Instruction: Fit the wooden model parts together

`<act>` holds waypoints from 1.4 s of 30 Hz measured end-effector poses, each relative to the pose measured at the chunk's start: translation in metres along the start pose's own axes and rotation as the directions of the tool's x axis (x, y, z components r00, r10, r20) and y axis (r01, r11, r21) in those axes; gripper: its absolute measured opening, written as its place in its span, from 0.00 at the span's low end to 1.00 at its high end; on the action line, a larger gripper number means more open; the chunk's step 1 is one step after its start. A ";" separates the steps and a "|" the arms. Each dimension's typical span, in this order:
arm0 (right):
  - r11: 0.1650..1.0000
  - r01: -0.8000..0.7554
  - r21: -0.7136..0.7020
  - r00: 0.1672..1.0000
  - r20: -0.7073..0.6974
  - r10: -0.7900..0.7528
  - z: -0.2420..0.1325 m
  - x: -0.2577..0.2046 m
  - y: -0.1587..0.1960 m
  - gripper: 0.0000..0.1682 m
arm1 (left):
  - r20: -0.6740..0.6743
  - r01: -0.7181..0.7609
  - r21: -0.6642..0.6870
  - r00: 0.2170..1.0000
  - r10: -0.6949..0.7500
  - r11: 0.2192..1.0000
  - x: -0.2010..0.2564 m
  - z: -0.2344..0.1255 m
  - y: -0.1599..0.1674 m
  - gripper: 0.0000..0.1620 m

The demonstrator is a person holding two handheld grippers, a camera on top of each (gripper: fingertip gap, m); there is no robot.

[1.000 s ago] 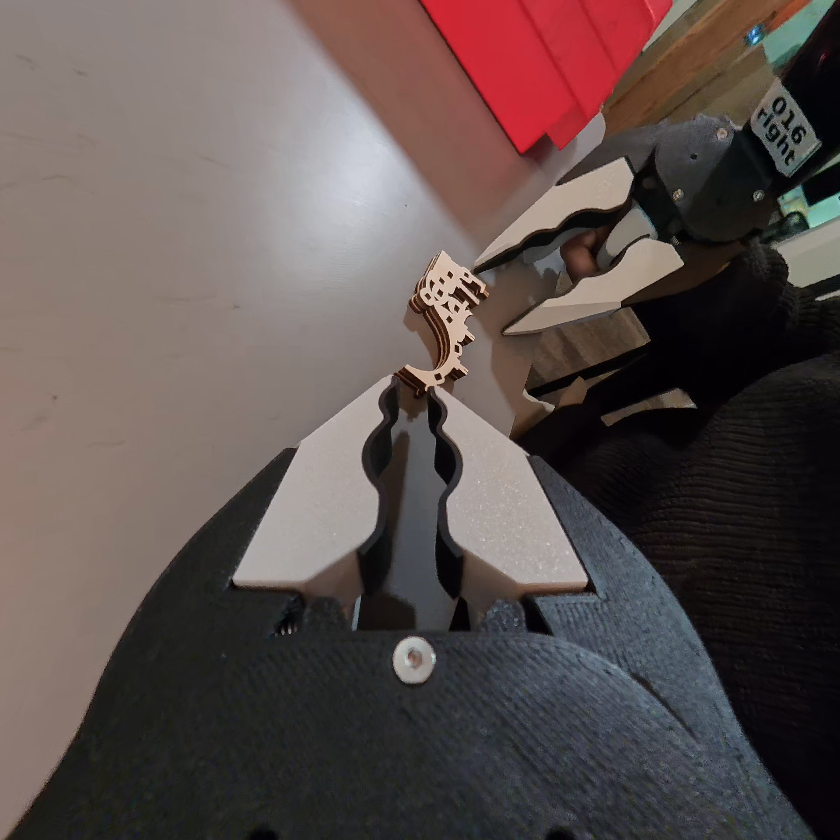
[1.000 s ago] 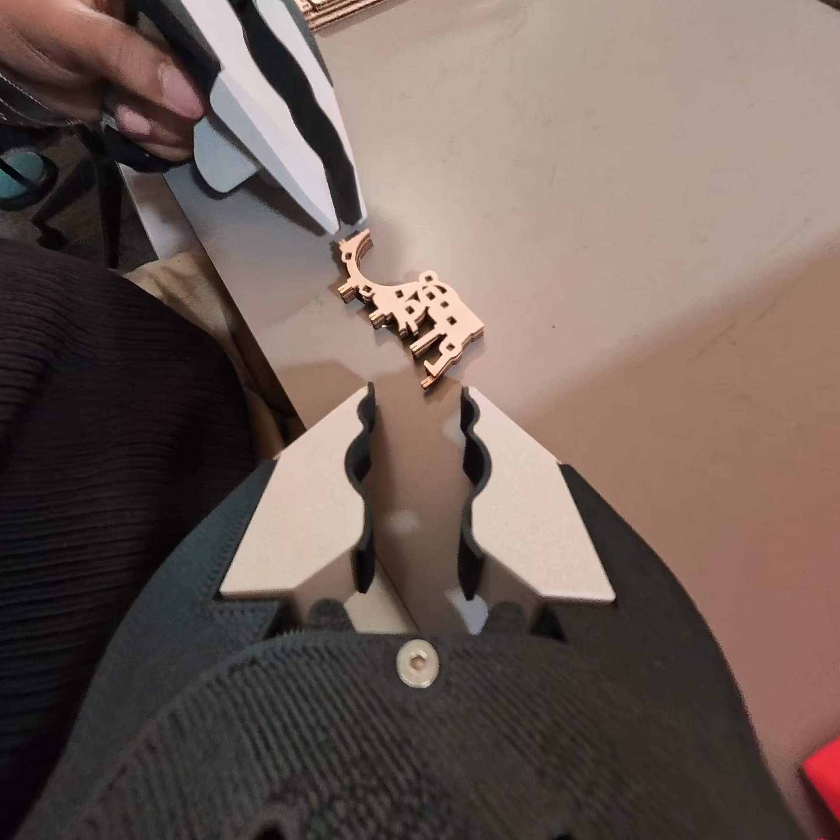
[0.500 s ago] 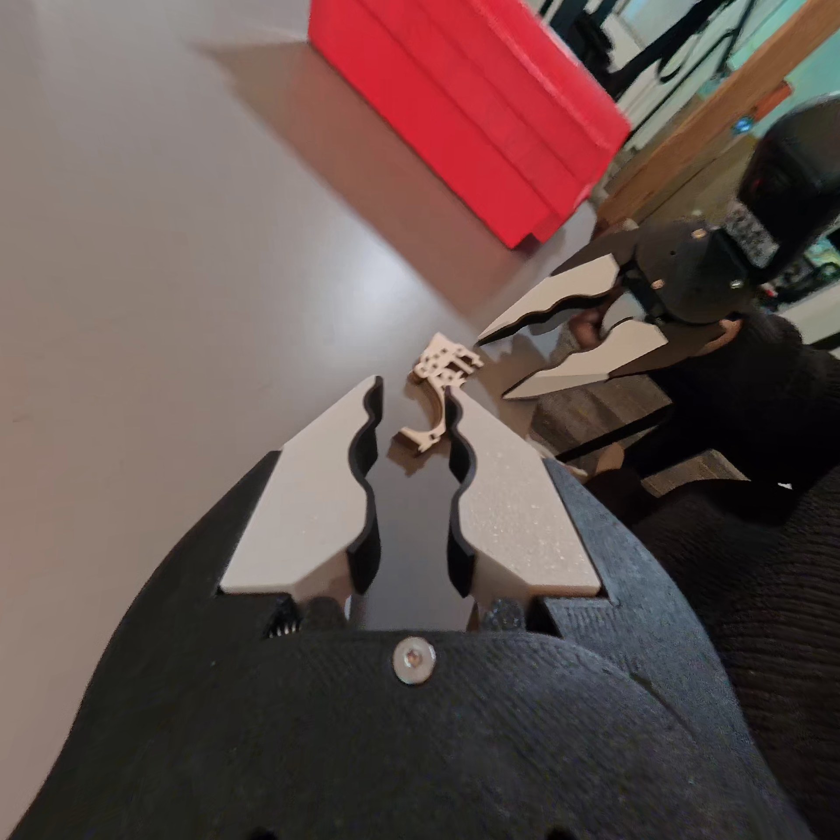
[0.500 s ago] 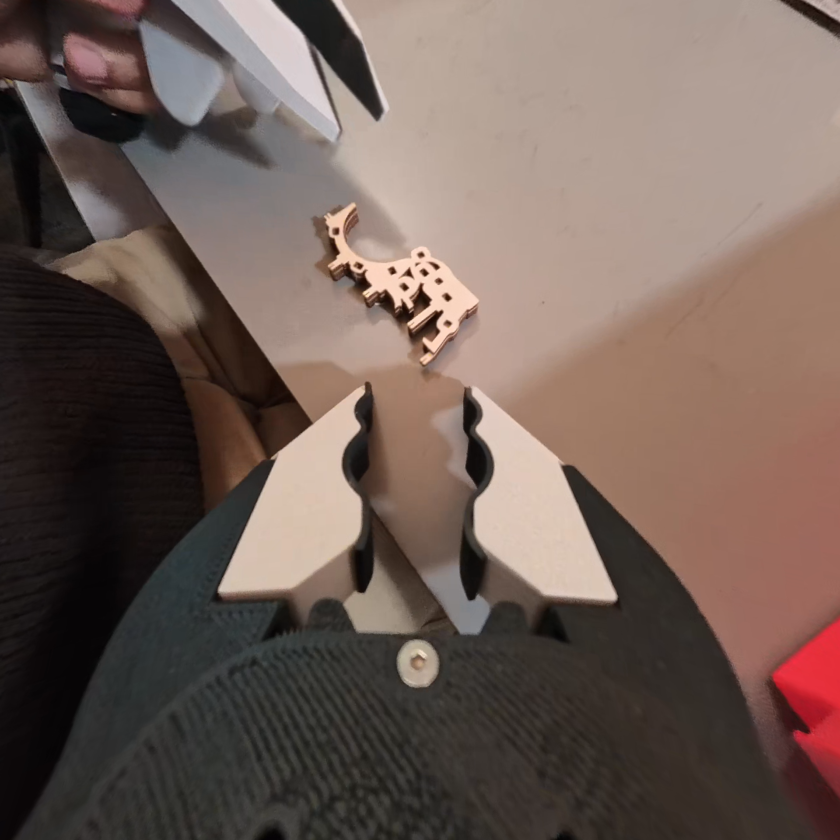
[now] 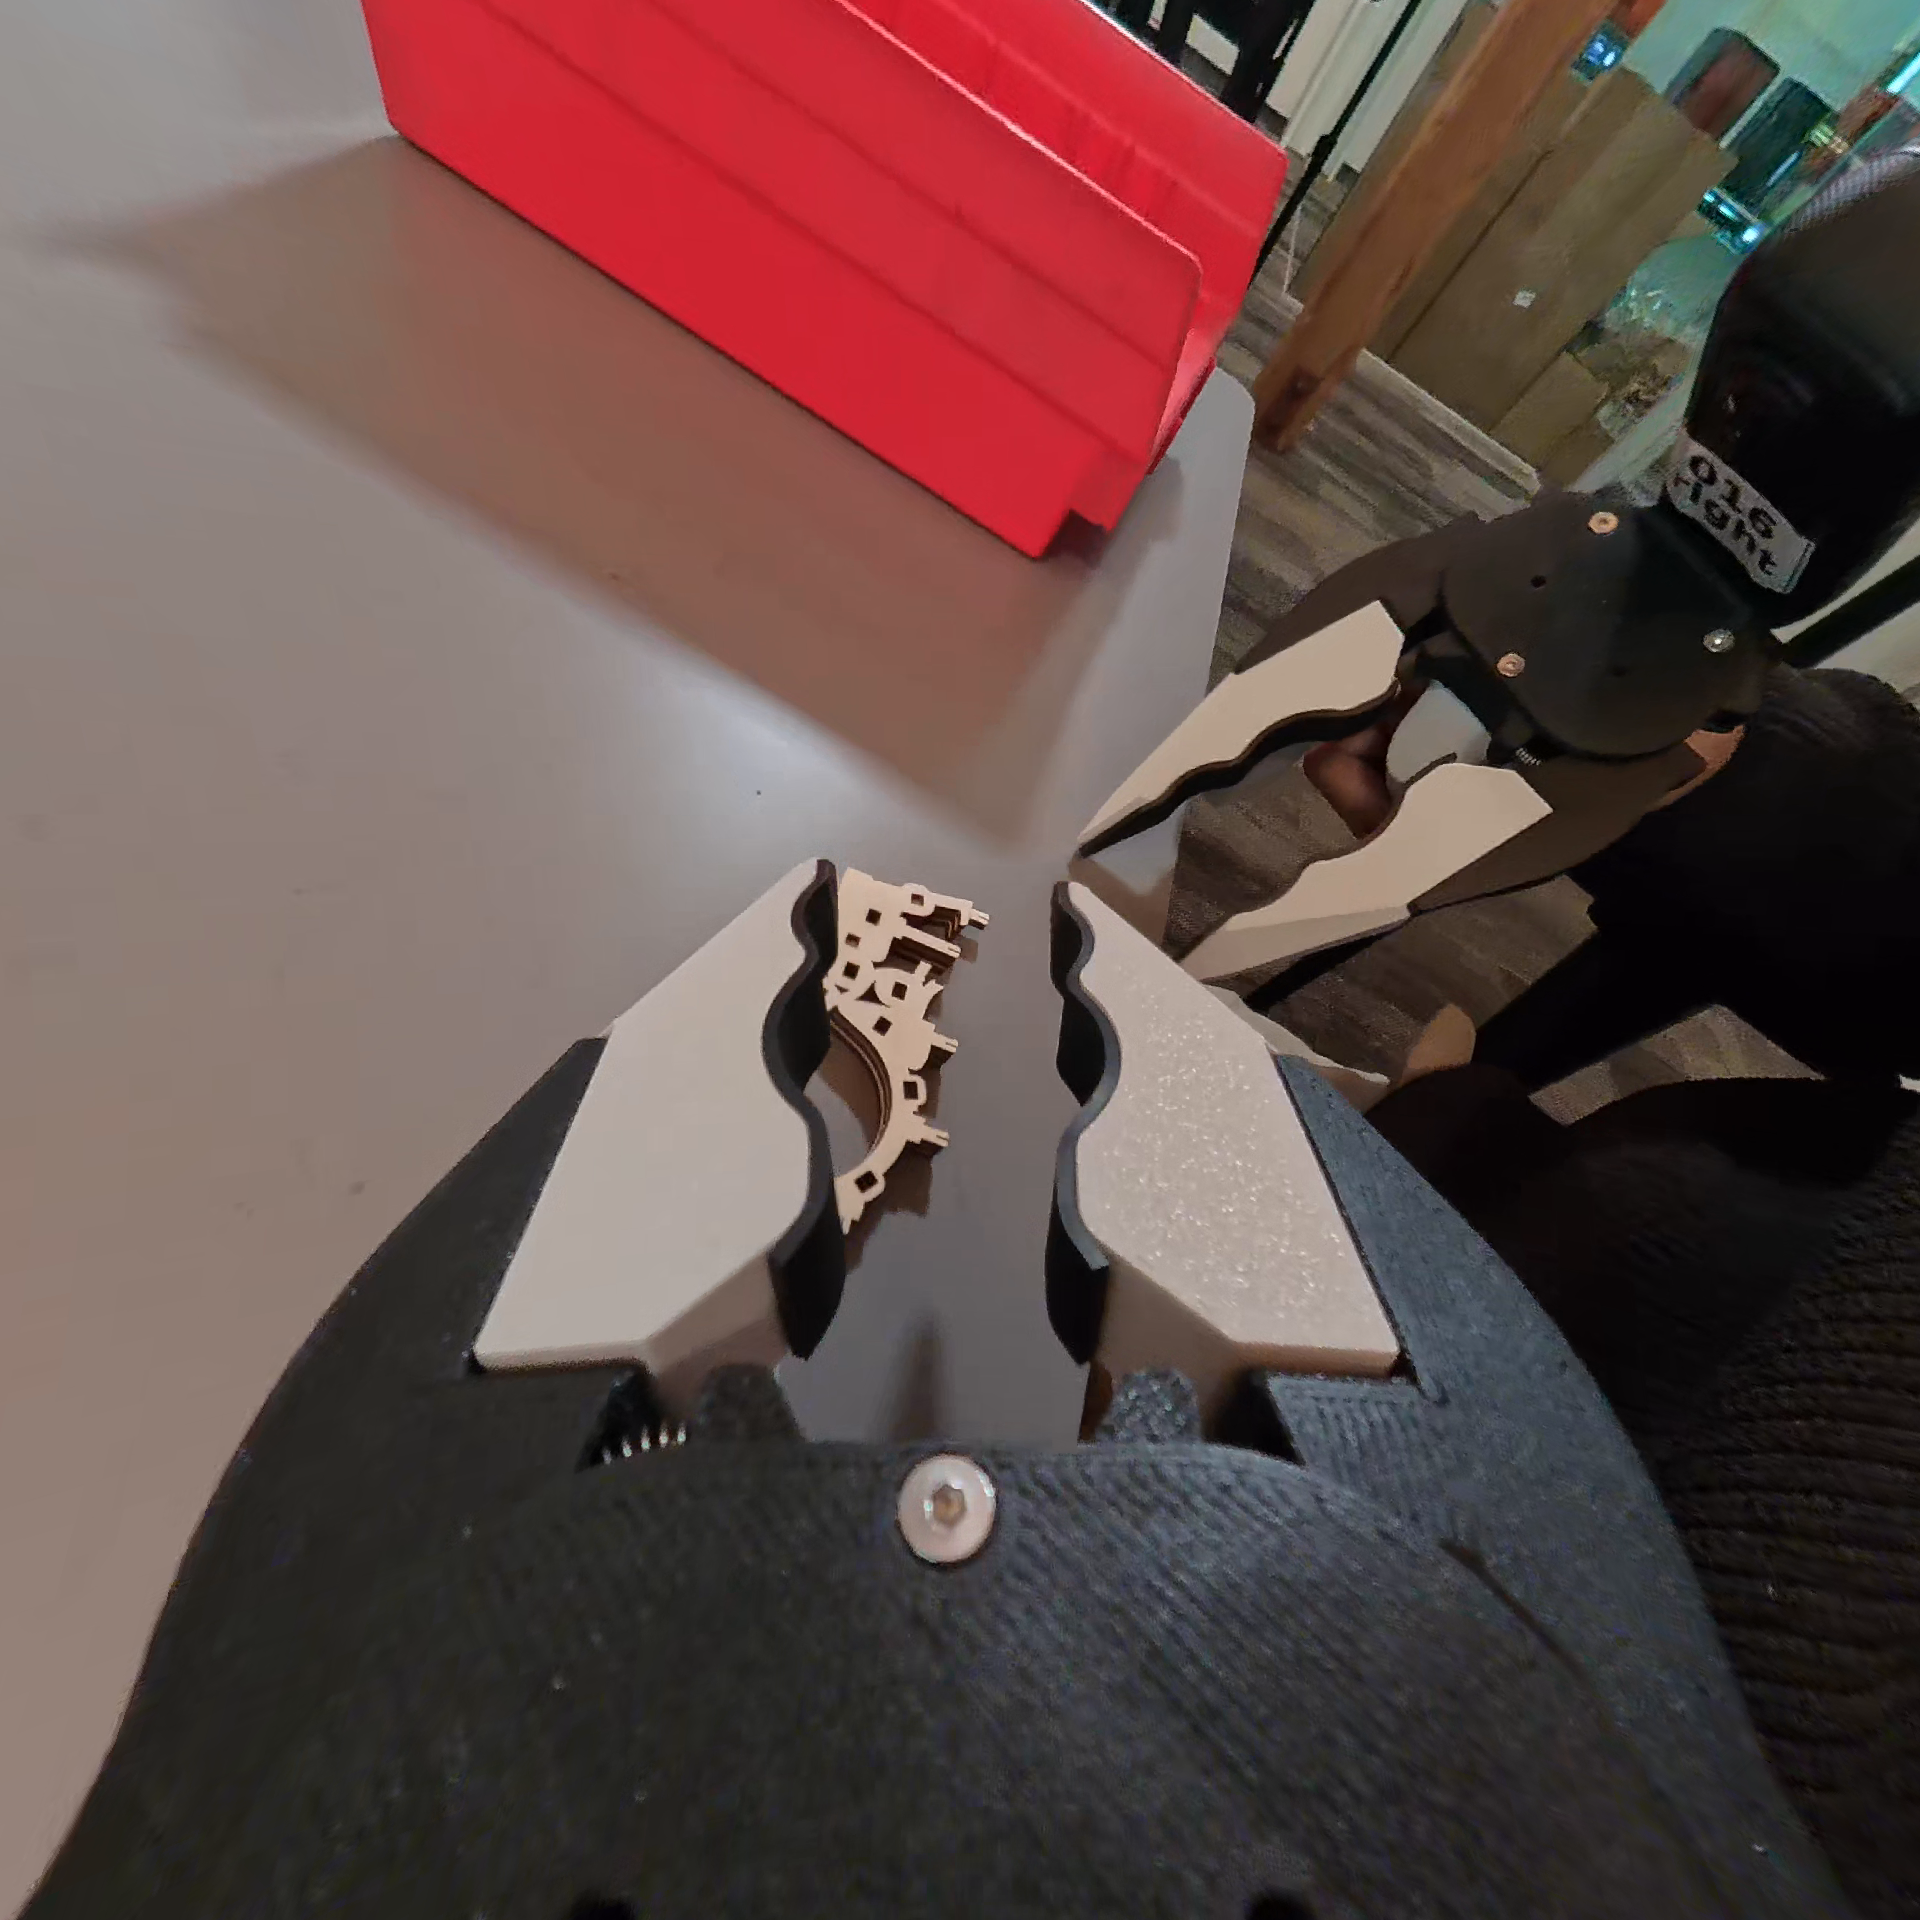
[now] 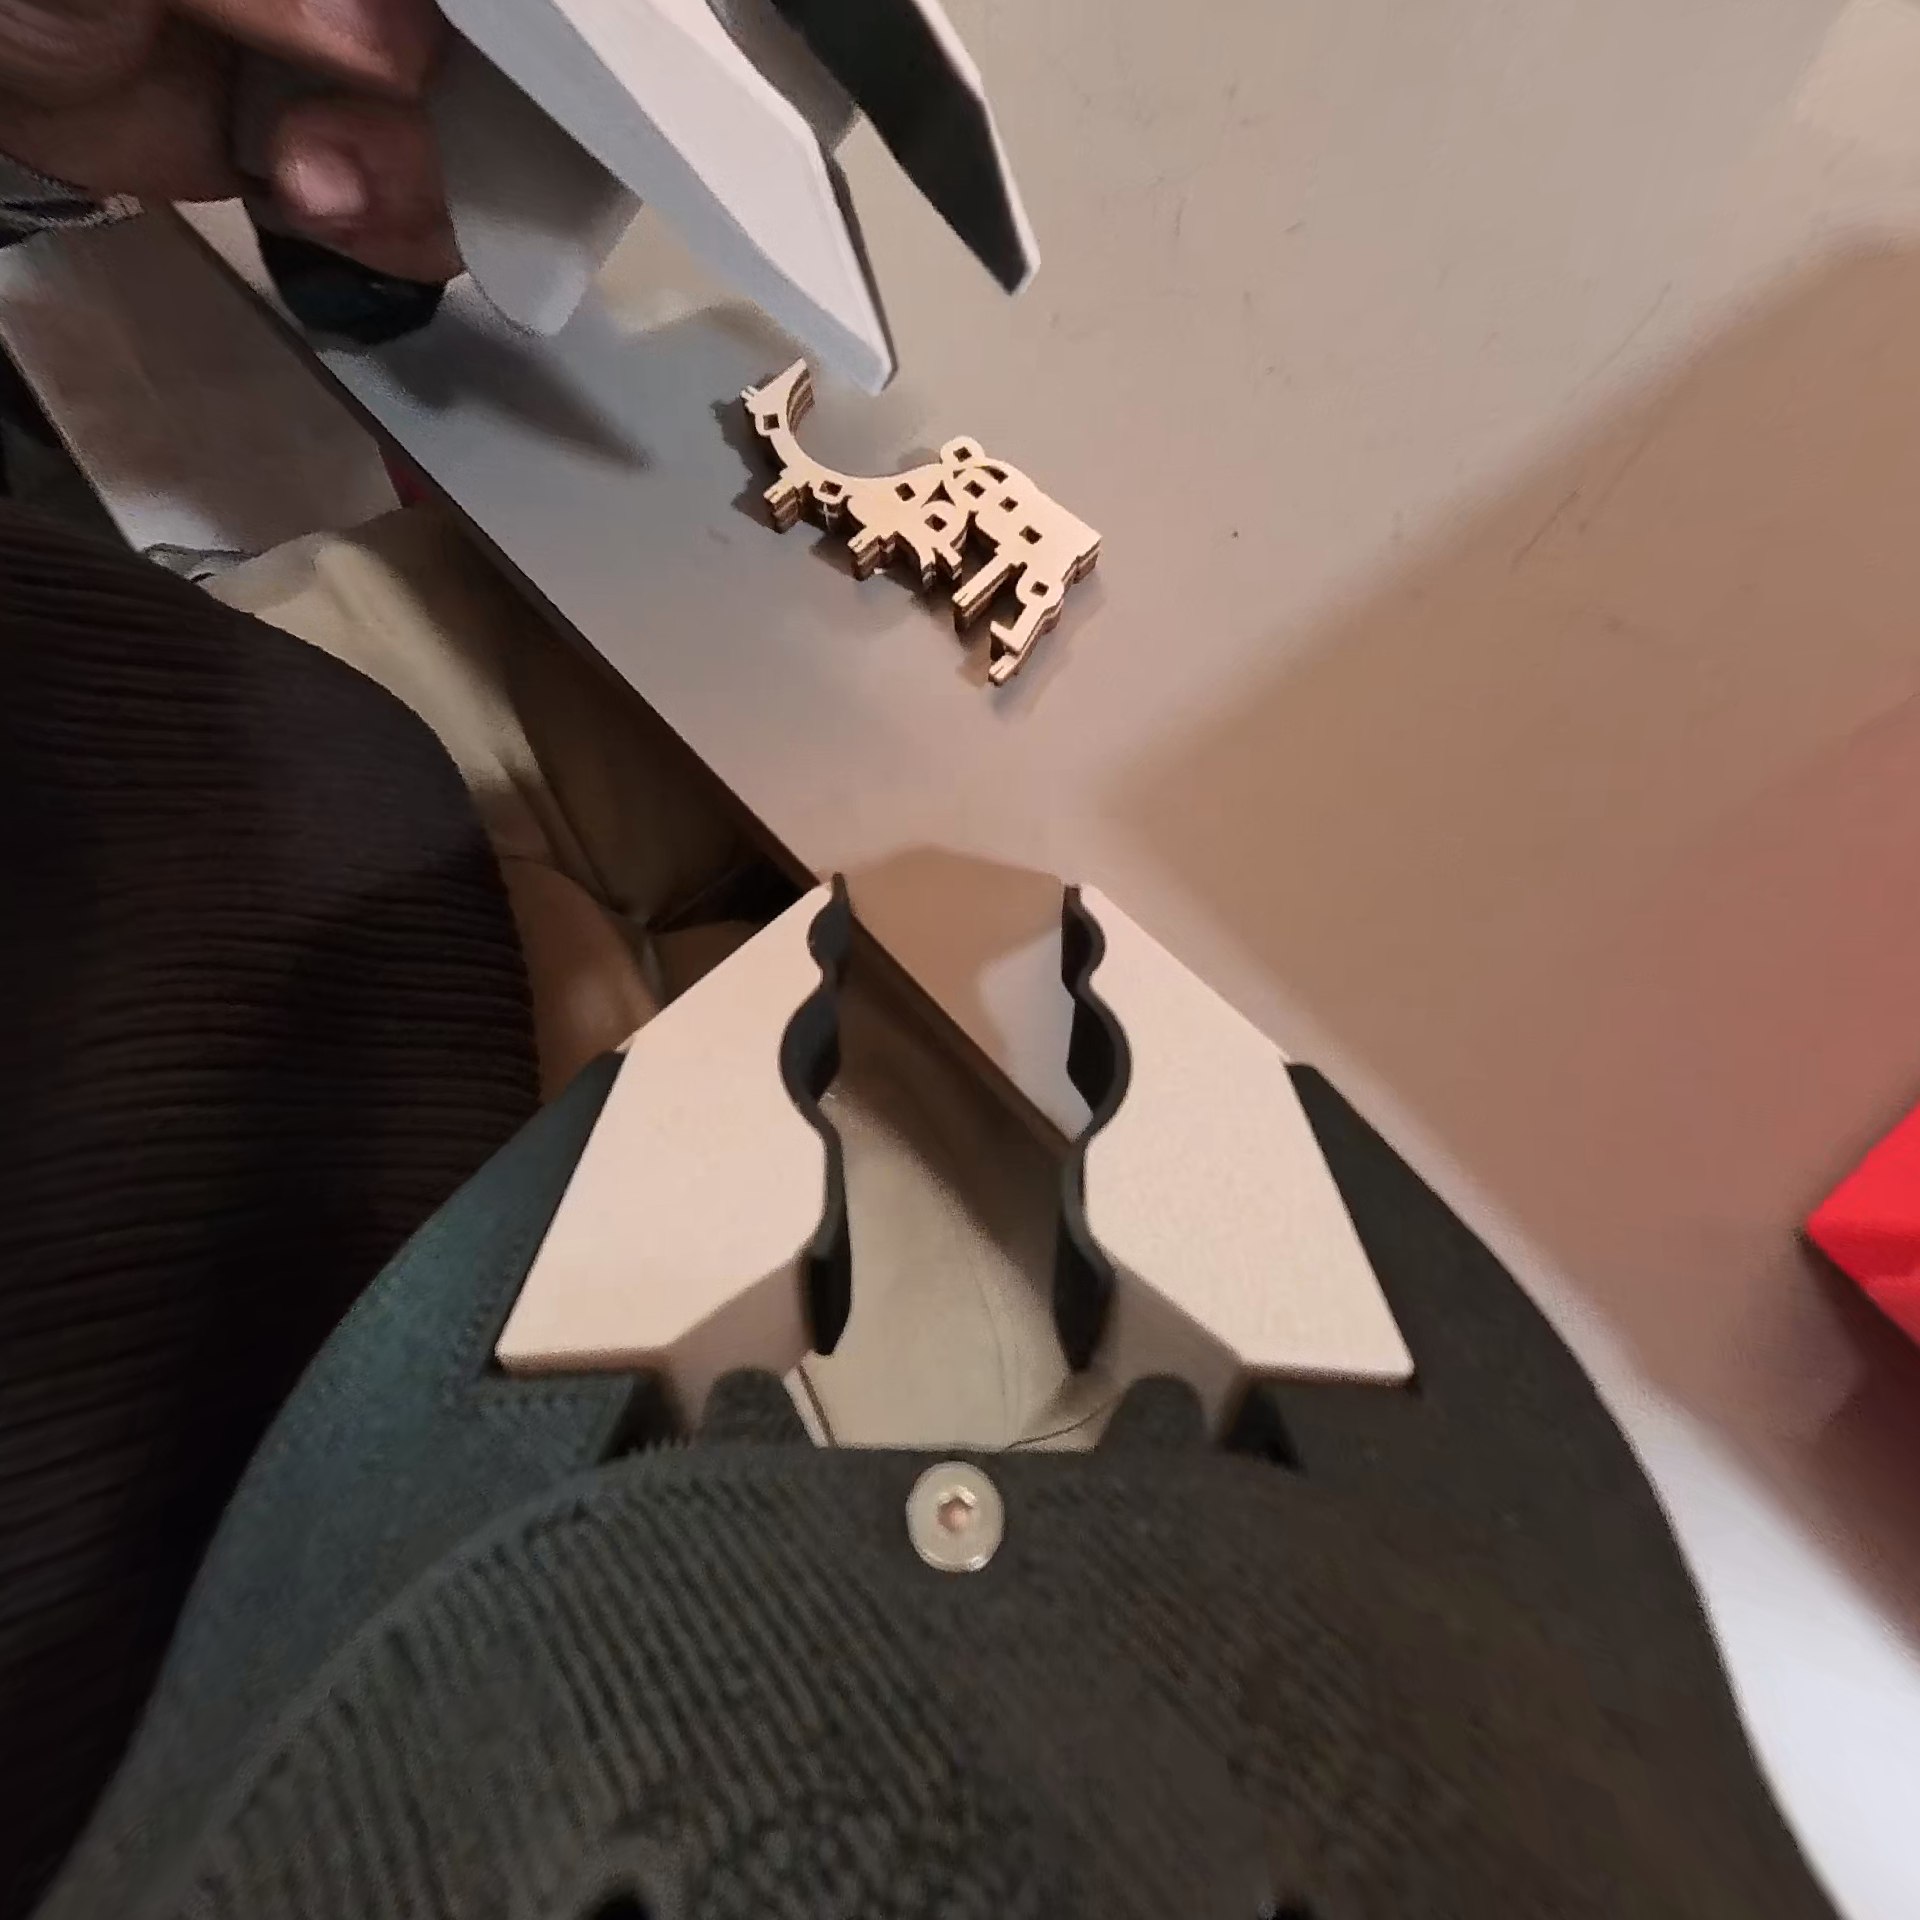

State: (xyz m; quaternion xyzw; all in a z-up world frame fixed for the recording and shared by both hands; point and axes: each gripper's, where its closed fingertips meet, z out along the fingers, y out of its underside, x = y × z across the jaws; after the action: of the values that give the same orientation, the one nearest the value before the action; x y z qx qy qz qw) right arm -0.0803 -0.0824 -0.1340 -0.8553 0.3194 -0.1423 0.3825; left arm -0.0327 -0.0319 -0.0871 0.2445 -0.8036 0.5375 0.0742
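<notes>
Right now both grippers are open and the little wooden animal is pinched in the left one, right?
Not quite. Both are open, but the wooden animal lies loose on the table; the right wrist view shows the left gripper above it, not pinching.

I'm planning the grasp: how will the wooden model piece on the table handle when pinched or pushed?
The wooden model piece looks thin and flat, so probably light and apt to slide on the smooth table. Its narrow curved neck and small cut-outs suggest it is fragile. Lying flat, it shouldn't roll.

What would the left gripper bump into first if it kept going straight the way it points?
Probably the wooden model lying on the table; it sits between the open left gripper fingers, though depth is unclear.
</notes>
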 end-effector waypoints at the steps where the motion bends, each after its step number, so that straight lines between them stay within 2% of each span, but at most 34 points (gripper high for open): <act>1: 1.000 -0.003 0.000 1.000 -0.003 0.003 -0.001 0.000 0.001 0.24 | 0.005 -0.005 -0.004 1.000 0.005 1.000 -0.002 0.001 0.000 0.24; 15: 0.999 -0.026 0.020 1.000 -0.009 0.026 -0.003 0.007 0.003 0.23 | 0.016 0.023 0.004 1.000 -0.024 1.000 -0.014 0.005 -0.005 0.24; 20: 0.993 -0.116 0.035 0.993 0.033 0.115 -0.004 0.010 0.000 0.23 | 0.000 0.046 0.009 0.999 -0.046 0.999 -0.014 0.005 -0.005 0.24; 24: 0.989 -0.138 0.053 0.990 0.013 0.137 -0.006 0.019 -0.002 0.23 | -0.019 0.066 0.009 0.998 -0.066 0.998 -0.012 0.005 -0.004 0.24; 30: 0.981 -0.141 0.135 0.990 0.006 0.141 -0.008 0.027 -0.020 0.19 | -0.059 0.104 0.010 0.993 -0.103 0.995 -0.004 0.005 -0.001 0.25; 34: 0.967 -0.133 0.220 0.991 0.018 0.132 -0.011 0.031 -0.041 0.16 | -0.033 0.104 0.024 0.994 -0.103 0.994 -0.004 -0.003 0.003 0.25; 42: 0.949 -0.091 0.300 0.993 0.105 0.062 0.004 0.025 -0.080 0.12 | 0.050 0.197 0.159 0.977 -0.207 0.967 -0.024 -0.045 0.006 0.26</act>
State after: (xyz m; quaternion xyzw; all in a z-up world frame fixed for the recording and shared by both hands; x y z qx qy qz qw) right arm -0.0244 -0.0564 -0.0773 -0.7787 0.3083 -0.1343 0.5296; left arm -0.0209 0.0179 -0.0827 0.3479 -0.7327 0.5790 0.0828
